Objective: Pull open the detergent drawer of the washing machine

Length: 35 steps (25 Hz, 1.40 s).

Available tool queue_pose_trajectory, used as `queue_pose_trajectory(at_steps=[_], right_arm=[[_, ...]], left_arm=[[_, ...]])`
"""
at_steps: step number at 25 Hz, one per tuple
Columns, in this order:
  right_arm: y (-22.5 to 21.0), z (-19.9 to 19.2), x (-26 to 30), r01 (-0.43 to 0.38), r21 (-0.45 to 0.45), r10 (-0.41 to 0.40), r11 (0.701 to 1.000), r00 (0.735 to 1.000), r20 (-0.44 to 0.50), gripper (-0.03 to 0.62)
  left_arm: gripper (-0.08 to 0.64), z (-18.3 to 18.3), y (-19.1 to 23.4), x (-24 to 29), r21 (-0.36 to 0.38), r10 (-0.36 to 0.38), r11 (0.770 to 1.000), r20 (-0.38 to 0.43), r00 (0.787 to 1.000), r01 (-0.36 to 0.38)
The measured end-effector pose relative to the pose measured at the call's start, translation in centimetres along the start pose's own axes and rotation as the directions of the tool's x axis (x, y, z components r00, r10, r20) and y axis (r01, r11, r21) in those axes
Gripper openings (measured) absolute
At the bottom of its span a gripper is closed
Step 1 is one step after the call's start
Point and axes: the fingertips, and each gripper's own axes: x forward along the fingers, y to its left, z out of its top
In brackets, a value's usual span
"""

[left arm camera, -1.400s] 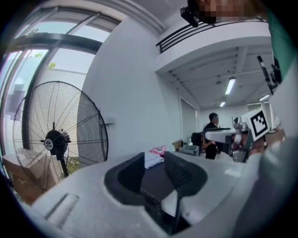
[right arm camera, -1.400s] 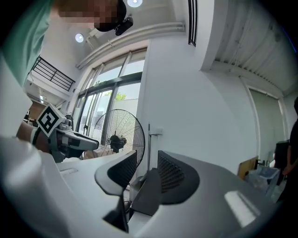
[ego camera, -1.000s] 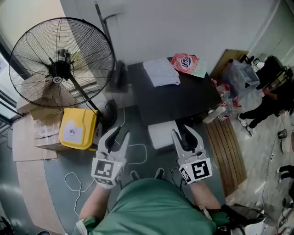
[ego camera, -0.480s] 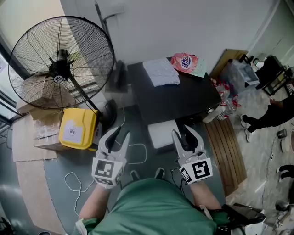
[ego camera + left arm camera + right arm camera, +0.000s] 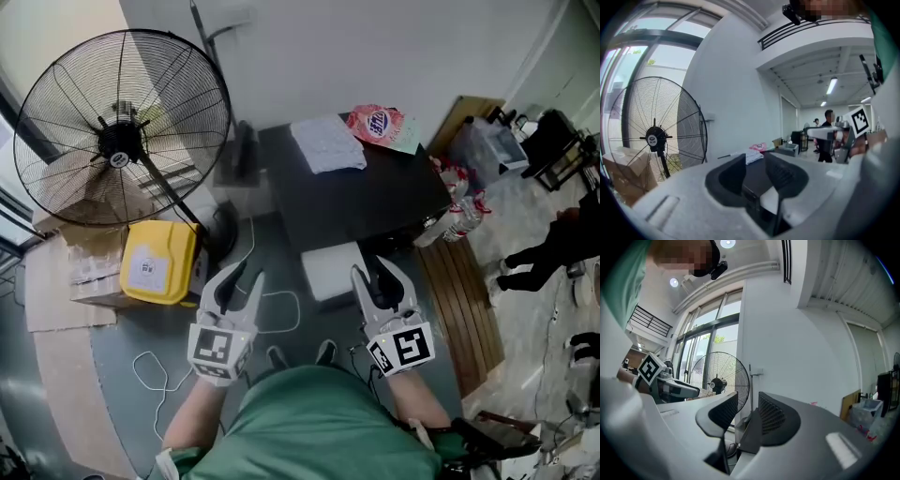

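Finding one: the left tongs [image 5: 247, 272] are released. In the left gripper view I see their two dark pads standing apart with open space between them, and nothing is held.

Finding two: the right tongs [image 5: 377, 267] are likewise released. In the right gripper view the gap is narrower than on the left, but the pads press on nothing.

Finding three: both tongs are held out side by side, in front of the person in the green shirt, pointing toward the far wall.

Finding four: the washing machine [image 5: 375, 202] stands against that wall, ahead of both tongs and apart from them. Its top is black. A white part [image 5: 330, 272] shows at its near edge, just beside the right tongs' tips. I cannot tell from any view whether this is the detergent drawer or the machine's front, and I cannot make out the drawer itself.

Finding five: a folded white cloth [image 5: 328, 145] and a pink bag [image 5: 377, 124] lie on the machine's top, near the wall.

Finding six: a large black fan [image 5: 117, 141] stands to the left. A yellow container [image 5: 157, 264] sits below it beside cardboard boxes [image 5: 80, 267]. A white cable [image 5: 150, 370] lies on the floor near the left tongs.
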Motion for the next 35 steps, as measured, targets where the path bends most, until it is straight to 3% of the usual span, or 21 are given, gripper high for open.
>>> queue_pose_trajectory(at_steps=[35], right_arm=[[0.1,-0.5,-1.2,0.012,0.011,-0.012,1.000,1.000,0.003,0.118]], left_arm=[[0.123,-0.8,-0.5,-0.7,0.009,0.013,1.000,-0.031,0.999,-0.013]])
